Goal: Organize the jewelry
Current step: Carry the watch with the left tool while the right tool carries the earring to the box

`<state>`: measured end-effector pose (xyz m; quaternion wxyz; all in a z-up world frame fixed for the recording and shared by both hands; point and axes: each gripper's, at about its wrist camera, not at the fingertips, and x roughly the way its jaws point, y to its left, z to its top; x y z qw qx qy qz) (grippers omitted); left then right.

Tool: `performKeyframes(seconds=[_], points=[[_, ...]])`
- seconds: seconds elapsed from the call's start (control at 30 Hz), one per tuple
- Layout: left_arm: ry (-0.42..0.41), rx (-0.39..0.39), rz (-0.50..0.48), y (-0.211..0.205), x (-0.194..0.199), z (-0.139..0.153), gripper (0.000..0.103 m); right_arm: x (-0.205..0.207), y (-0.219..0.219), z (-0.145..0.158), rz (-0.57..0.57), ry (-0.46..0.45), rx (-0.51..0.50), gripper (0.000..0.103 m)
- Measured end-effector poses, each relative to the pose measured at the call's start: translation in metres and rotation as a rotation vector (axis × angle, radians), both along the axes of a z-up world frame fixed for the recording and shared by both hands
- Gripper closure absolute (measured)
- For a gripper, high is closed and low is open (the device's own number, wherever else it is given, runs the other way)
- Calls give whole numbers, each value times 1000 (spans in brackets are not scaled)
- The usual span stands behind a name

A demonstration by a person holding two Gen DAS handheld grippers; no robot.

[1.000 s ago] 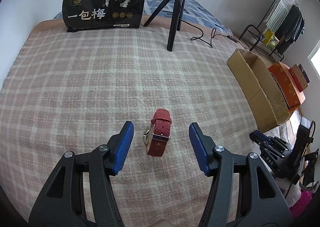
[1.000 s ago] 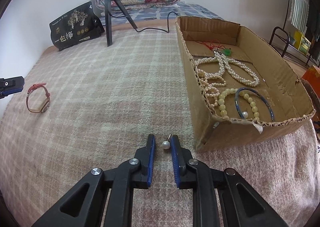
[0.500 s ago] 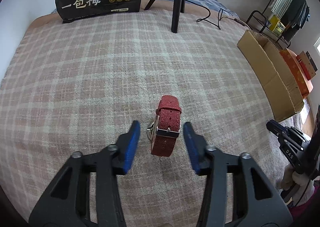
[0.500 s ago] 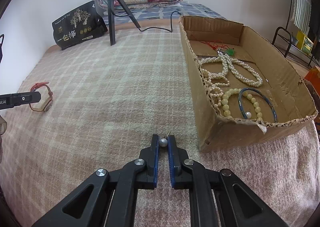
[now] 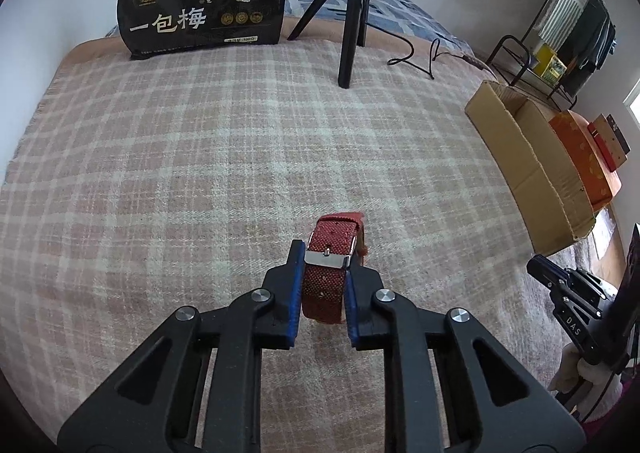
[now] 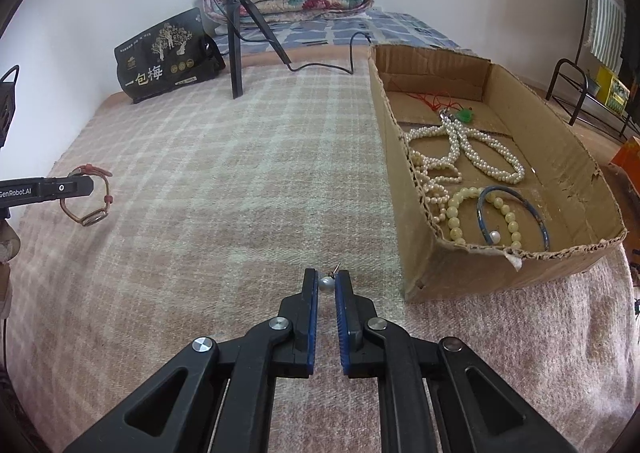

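Our left gripper [image 5: 322,277] has just been closing and now pinches the red watch [image 5: 330,265] by its strap, right at the buckle, low over the plaid blanket [image 5: 200,173]. Our right gripper [image 6: 327,285] is clamped on a pearl earring [image 6: 326,284], just beside the cardboard box [image 6: 424,265] of pearl necklaces [image 6: 480,157].

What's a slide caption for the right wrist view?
Right gripper pinches a pearl earring on the plaid blanket, beside the cardboard box of pearl necklaces.
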<state>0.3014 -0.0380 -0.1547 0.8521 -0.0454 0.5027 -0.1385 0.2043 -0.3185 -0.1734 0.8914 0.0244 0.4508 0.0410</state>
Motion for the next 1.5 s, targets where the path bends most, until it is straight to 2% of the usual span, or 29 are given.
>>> performKeyframes(seconds=[0.53, 0.9, 1.23, 1.5], points=[[-67, -47, -43, -28, -18, 39, 87, -33, -8, 43, 25, -73, 27, 97], [-97, -72, -108, -65, -32, 58, 87, -50, -36, 64, -16, -111, 51, 97], [-110, -94, -144, -96, -32, 68, 87, -52, -71, 76, -71, -145, 75, 97], [-133, -109, -165, -123, -19, 81, 87, -44, -96, 73, -108, -150, 93, 97]])
